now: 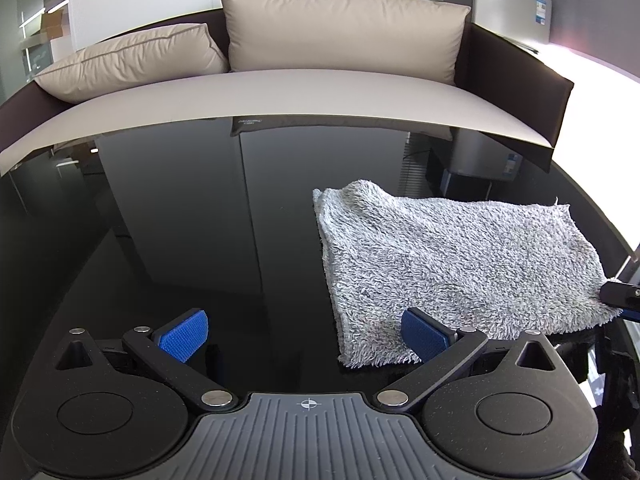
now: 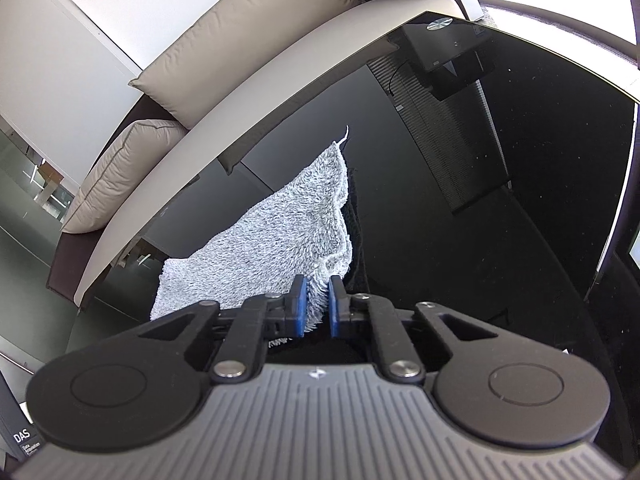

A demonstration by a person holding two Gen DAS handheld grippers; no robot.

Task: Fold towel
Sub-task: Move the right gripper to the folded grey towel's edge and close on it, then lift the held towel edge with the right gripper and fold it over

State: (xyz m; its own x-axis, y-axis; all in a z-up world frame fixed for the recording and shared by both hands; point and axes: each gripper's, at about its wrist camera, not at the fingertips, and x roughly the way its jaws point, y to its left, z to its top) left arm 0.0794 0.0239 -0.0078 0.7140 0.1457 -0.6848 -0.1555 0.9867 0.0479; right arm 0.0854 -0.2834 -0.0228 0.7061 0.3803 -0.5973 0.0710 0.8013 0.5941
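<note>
A corner of the grey towel is pinched by the right gripper; the left gripper is held spread above the surface, the towel at its right finger.

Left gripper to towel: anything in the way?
Nothing visible. The left gripper is open over bare table, with the towel lying at its right pad. The right gripper is already shut on the towel's near right corner.

Towel corner seemingly between right gripper pads
</note>
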